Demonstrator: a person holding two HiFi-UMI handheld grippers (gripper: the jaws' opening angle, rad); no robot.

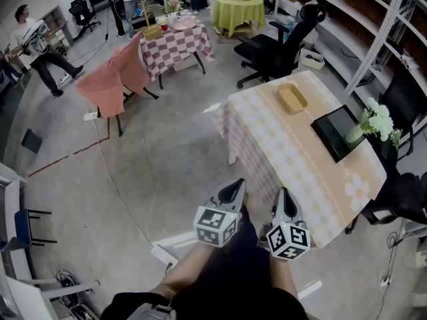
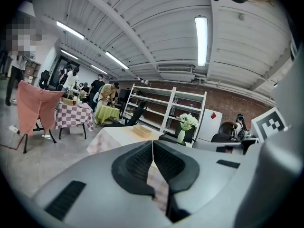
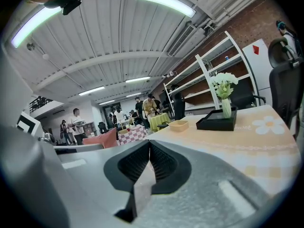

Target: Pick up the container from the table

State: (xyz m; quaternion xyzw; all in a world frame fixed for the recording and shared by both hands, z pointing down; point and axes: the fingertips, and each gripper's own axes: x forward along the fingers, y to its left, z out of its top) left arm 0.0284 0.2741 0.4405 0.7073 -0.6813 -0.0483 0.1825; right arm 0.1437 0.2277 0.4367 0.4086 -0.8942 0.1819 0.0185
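My left tongs and right tongs are both pressed together, empty. The container sits at the worktop's far end, well apart. I'd step closer, then spread one pair before reaching.

We list a matt checked tablecloth at frame right, a matt tan container, a glossy black tray, a smooth concrete floor, and the left gripper and right gripper in matt grey plastic with ribbed black pads.
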